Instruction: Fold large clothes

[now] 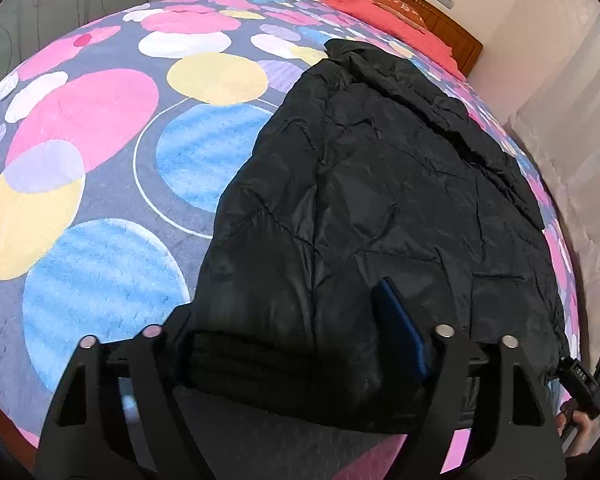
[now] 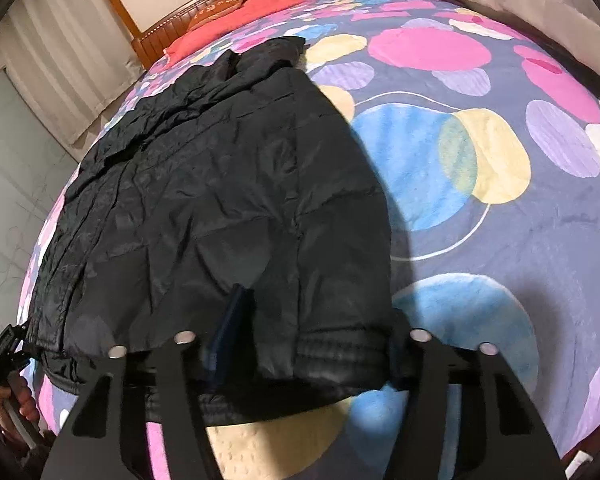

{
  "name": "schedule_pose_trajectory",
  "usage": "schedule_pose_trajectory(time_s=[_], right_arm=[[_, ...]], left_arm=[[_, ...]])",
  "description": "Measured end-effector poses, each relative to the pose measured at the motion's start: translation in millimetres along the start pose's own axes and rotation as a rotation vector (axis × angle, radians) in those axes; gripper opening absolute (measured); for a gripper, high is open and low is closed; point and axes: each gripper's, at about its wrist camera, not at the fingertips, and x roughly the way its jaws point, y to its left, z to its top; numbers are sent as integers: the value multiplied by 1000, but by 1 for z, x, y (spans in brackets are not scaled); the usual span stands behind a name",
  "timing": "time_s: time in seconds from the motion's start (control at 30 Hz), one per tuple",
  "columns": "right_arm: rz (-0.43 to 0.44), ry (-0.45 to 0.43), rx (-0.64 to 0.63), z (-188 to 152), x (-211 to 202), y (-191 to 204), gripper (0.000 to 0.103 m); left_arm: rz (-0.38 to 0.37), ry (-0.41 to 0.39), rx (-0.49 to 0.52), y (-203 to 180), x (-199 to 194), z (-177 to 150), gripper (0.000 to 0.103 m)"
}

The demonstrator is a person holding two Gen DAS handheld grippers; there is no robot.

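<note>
A black puffer jacket [image 1: 380, 200] was laid flat on the bed's blanket [image 1: 100, 208] (grey, with pink, blue and yellow circles), its collar pointed toward the wooden headboard [image 1: 432, 12] and its ribbed hem nearest both cameras. A red pillow [image 1: 384, 12] was seen at the headboard.

The left gripper [image 1: 300, 340] was held at the hem with its jaws spread wide, the hem corner lying between them. One blue pad [image 1: 400, 332] was seen resting against the fabric; the opposite finger was hidden behind the cloth, so whether the fabric was touched on that side could not be told.

The right gripper [image 2: 304, 340] was likewise spread wide across the other hem corner, a blue pad [image 2: 230, 332] being pressed into the jacket's edge. Nothing was pinched by either.
</note>
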Motion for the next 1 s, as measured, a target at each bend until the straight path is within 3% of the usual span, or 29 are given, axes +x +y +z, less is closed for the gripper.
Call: schedule_pose_trajectory(time_s=[0.13,0.23,0.33,0.47,0.7,0.83,0.87,1.0], right_arm=[[3,-10,1,-1,-1,4,44],[6,-15,3,-2,-2,4,44],[22,-16,30,-3,-5,-3,47],[24,-20,75,-7,-8,-11,59],[15,-39,88,-13,-10,-10,62],[20,-52,90,-13,-6,-4,55],[22,-58,90,-13,-5,-3,50],[75,-57,120,-10,-3,-5,33]], left_arm=[[-5,-14,-23,3,-4,-1,58],[1,-17,-20,3,-3,-2,58],[13,-21,-13,2,-3,-2,65],[10,-18,-16,1,-1,-4,79],[17,-17,-13,-1,-2,-9,82],[6,-34,-40,0,-2,-8,61],[0,-39,-44,0,-1,-7,52],[-17,-44,-75,3,2,-3,34]])
